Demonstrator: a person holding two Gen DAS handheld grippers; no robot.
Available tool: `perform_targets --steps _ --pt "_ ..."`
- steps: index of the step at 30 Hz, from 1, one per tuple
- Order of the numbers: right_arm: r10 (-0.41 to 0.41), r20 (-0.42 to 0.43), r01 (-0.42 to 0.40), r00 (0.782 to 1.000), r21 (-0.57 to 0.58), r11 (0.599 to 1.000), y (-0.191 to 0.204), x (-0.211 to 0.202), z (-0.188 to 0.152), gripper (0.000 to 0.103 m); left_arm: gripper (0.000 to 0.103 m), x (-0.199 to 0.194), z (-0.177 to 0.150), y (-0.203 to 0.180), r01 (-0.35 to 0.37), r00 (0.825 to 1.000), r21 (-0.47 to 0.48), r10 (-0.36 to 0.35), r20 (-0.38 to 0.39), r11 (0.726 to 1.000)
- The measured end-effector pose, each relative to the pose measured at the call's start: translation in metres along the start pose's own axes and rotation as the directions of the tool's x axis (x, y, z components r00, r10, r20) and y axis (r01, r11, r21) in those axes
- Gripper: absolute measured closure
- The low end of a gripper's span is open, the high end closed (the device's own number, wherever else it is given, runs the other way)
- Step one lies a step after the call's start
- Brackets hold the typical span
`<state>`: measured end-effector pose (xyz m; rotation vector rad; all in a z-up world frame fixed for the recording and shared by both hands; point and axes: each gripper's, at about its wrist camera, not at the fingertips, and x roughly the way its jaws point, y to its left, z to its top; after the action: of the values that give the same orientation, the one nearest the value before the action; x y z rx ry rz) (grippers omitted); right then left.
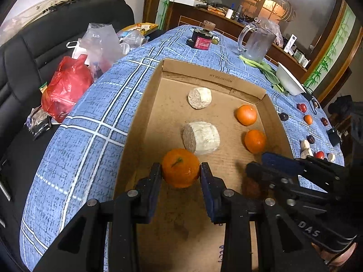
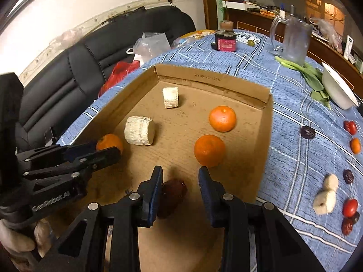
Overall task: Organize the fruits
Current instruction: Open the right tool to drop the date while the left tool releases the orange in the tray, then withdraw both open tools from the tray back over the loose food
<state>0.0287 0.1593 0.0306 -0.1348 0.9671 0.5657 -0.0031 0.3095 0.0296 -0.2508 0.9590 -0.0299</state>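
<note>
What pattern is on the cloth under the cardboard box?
Blue tablecloth with a white crossing-line plaid pattern, clearest in the right wrist view.

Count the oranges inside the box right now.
3: one in the left gripper over the near left, two loose by the right wall, far and near. None look hidden.

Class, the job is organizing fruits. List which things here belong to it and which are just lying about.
Job: brown cardboard box; orange mandarin between the left fingers; dark red date by the right fingers; pale cut chunks; small red fruits on the blue cloth.
Lying about: clear glass jug; dark jar with pink label; white bowl; red plastic bag; green leafy vegetable.
</note>
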Motion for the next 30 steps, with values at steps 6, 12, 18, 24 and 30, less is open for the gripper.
perform_targets --steps 6,12,18,24,30 --pt "-0.003 -0.005 0.003 1.000 0.002 1.000 -0.003 0.004 0.001 0.067 0.069 0.001 0.001 -0.003 -0.021 1.000 0.011 0.020 0.009 1.000" --pt "0.005 0.022 -0.005 1.000 -0.010 1.000 0.001 0.000 0.001 0.067 0.066 -0.004 0.000 0.003 0.000 1.000 -0.028 0.000 0.012 1.000" --pt "0.006 0.084 -0.008 0.996 0.014 1.000 0.000 -0.026 -0.004 0.067 0.054 -0.036 -0.004 0.014 0.035 0.997 -0.091 -0.028 0.078 0.995" --pt "-0.037 0.163 0.021 0.986 0.102 0.995 -0.017 -0.063 -0.019 0.055 0.043 -0.061 -0.016 0.016 0.062 0.992 -0.115 -0.048 0.118 0.991" --pt "-0.103 0.224 0.051 0.969 0.223 0.973 -0.037 -0.103 -0.057 0.047 0.043 -0.068 -0.034 0.013 0.048 0.994 -0.102 -0.038 0.106 0.994"
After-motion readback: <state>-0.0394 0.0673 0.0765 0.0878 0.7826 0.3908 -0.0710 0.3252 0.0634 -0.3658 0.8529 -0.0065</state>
